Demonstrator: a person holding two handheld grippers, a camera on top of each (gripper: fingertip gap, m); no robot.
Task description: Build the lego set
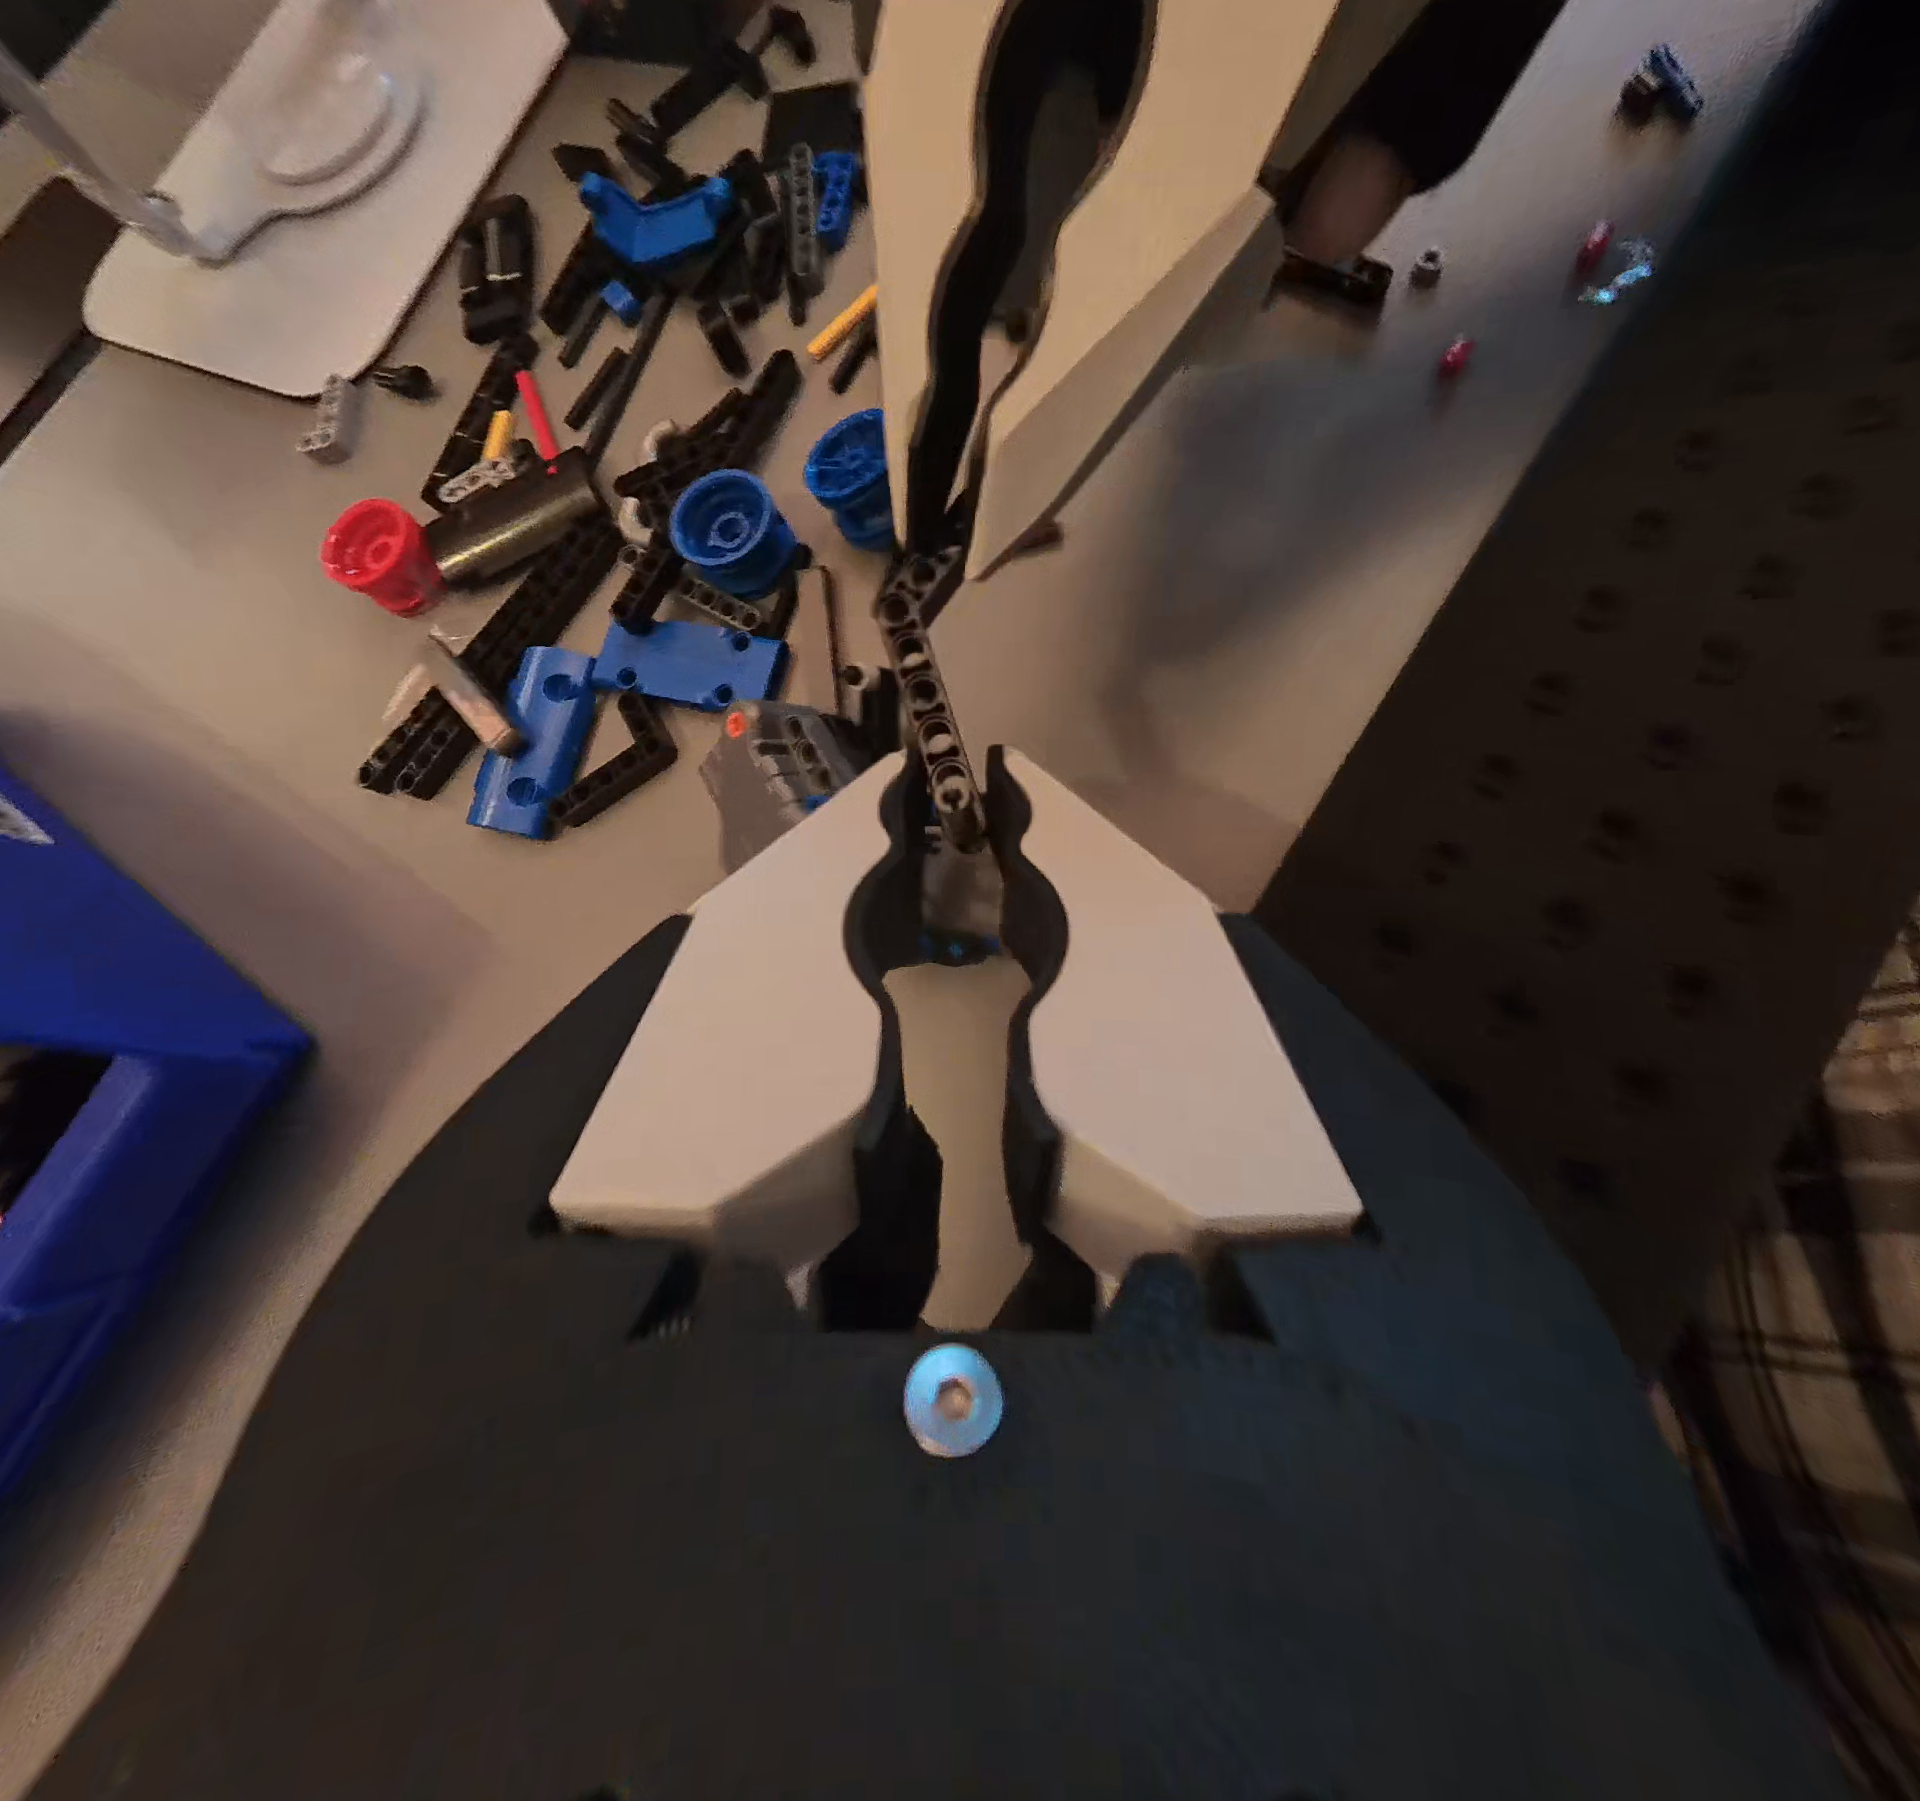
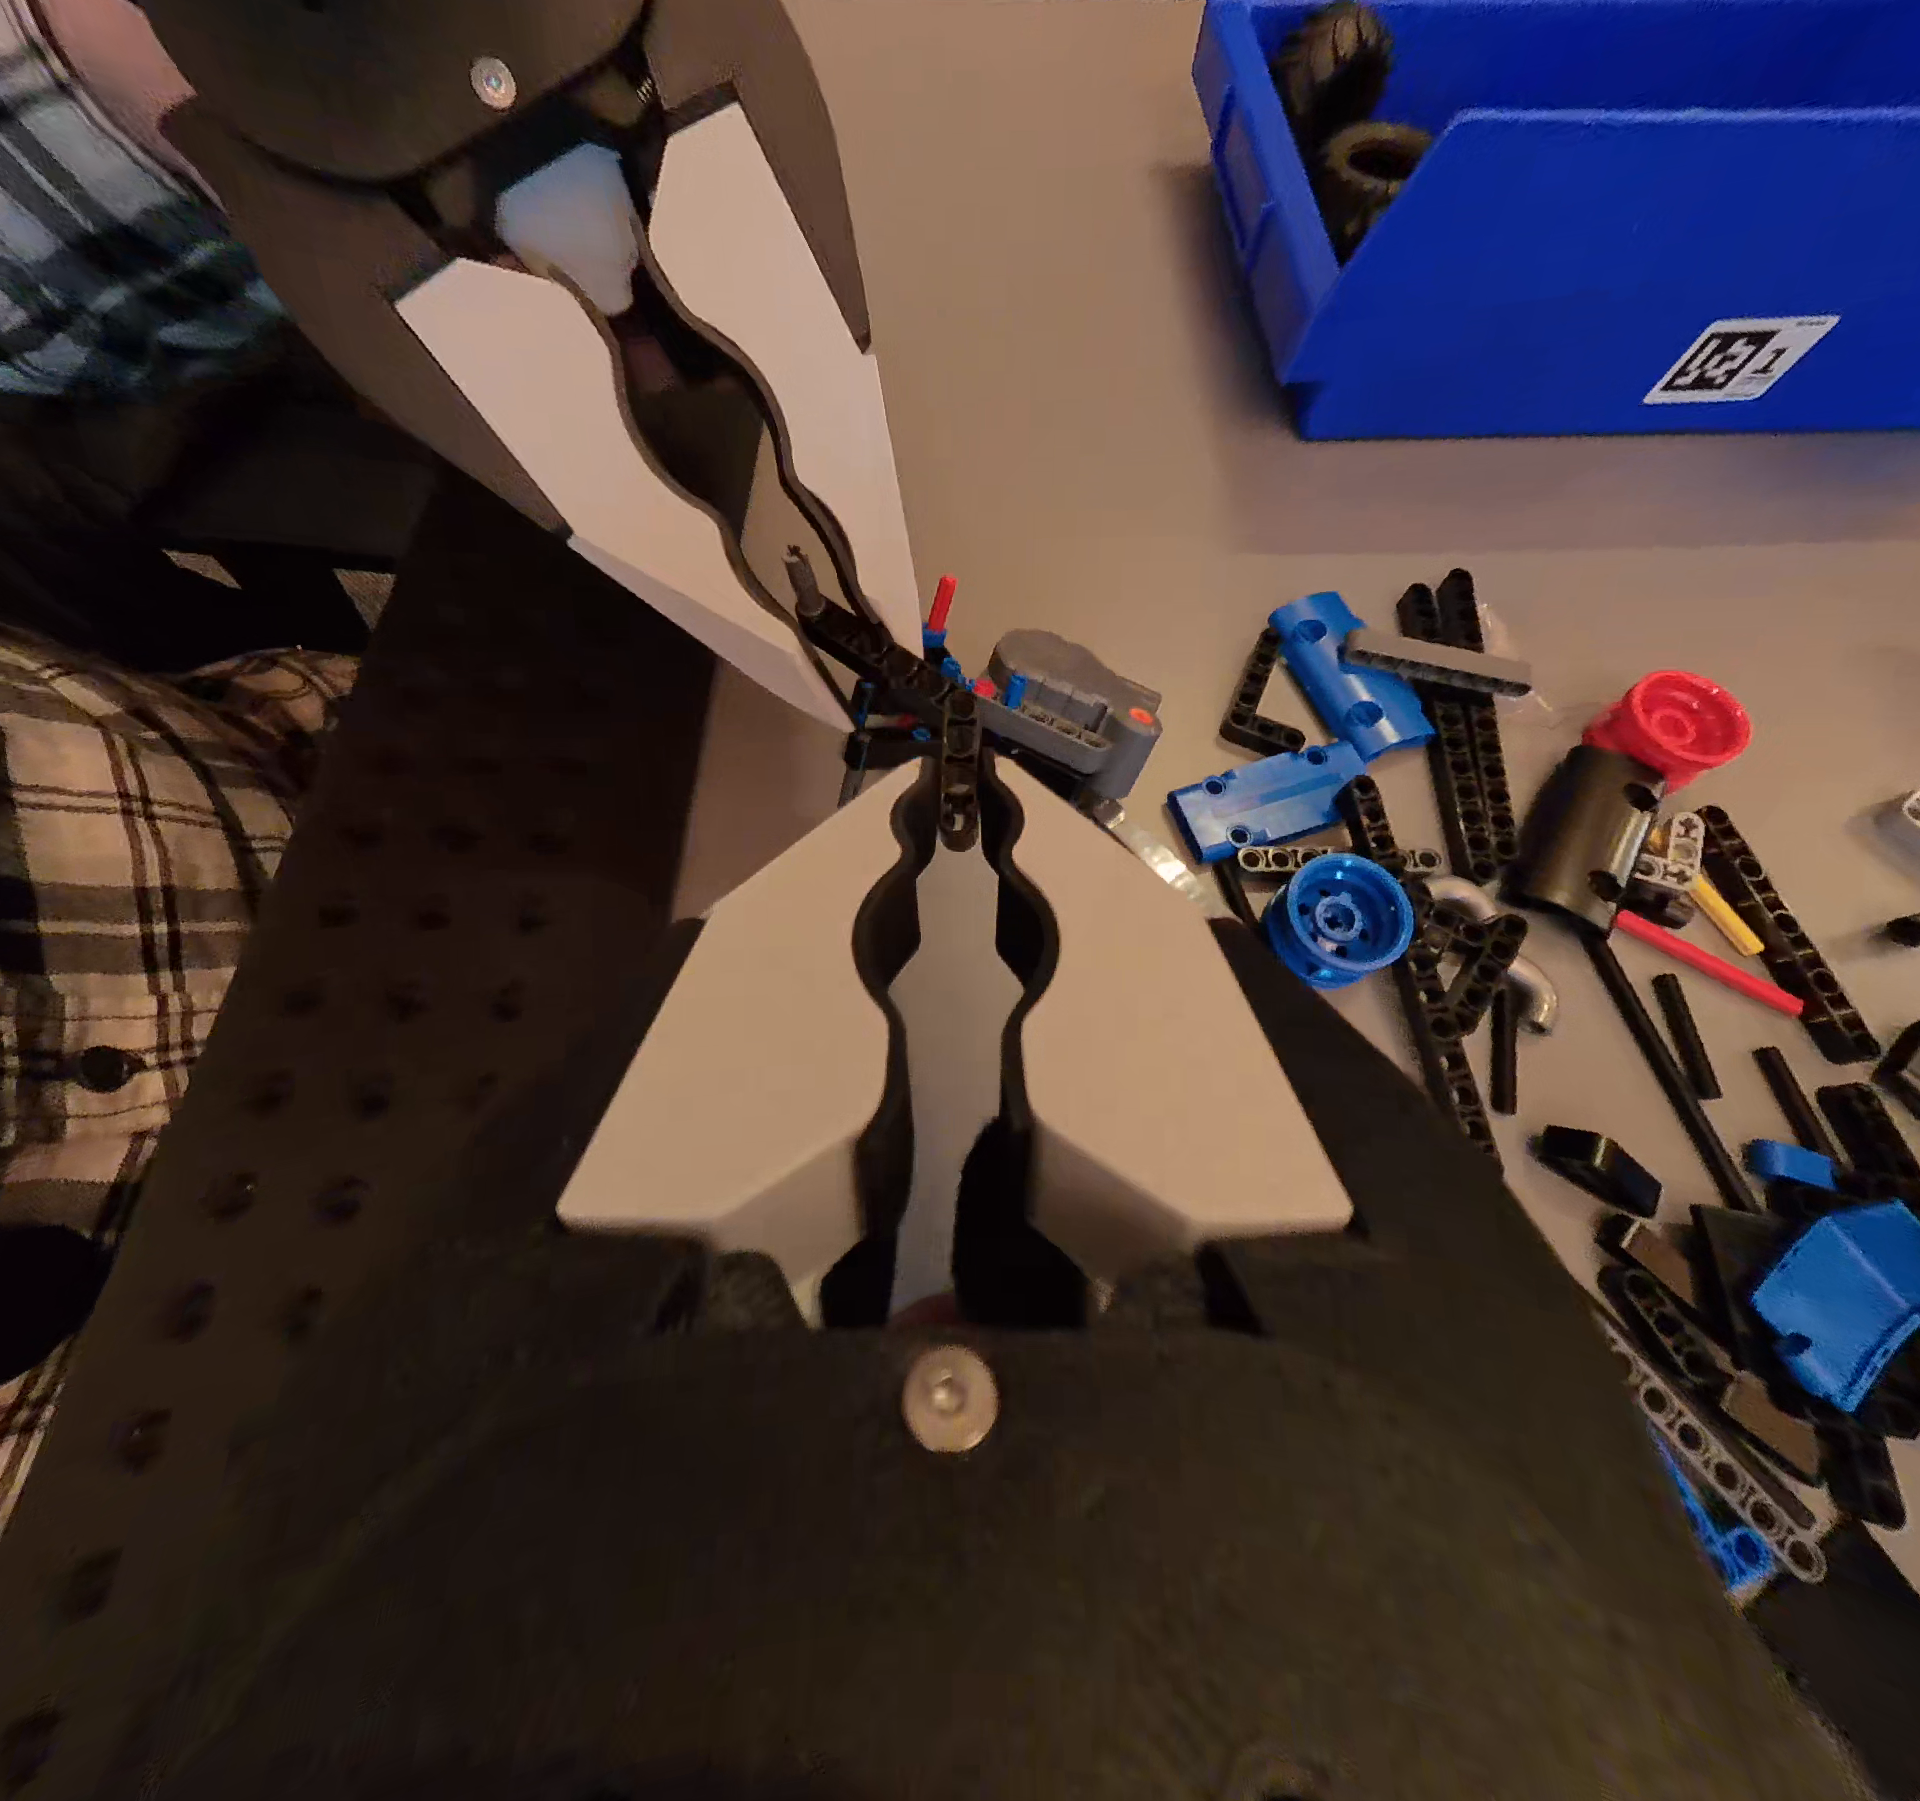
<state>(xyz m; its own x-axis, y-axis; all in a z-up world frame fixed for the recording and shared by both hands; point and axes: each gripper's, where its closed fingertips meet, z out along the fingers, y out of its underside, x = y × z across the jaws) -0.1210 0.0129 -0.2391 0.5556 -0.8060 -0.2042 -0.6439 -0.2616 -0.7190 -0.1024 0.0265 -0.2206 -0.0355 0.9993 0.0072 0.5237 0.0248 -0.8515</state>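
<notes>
A small build of black holed beams point(image 1: 928, 686) with blue pins hangs between my two grippers above the grey table. My left gripper point(image 1: 953, 795) is shut on the near end of one beam. My right gripper point(image 1: 940, 530) comes in from the top of that view and pinches the far end. In the right wrist view my right gripper point(image 2: 961, 790) is shut on a short black beam point(image 2: 958, 754), and my left gripper point(image 2: 883, 676) comes in from the upper left, shut on the crossing beam. A grey motor block point(image 2: 1075, 707) sits right behind the build; I cannot tell whether it is attached.
Loose parts lie on the table point(image 2: 1039, 349): a blue hub point(image 2: 1340, 920), a red hub point(image 2: 1673, 728), blue panels point(image 2: 1273, 801) and several black beams. A blue bin point(image 2: 1558, 317) holds black tyres point(image 2: 1351, 120). A white stand base point(image 1: 312, 151) is at the back. A person's plaid sleeve point(image 2: 114, 868) is on the left. Only a small space, under 4 cm, lies between the two pairs of fingers. My left gripper's tips are some 5 centimeters from the grey motor block point(image 2: 1075, 707). The left camera catches it too, in the left wrist view point(image 1: 791, 752).
</notes>
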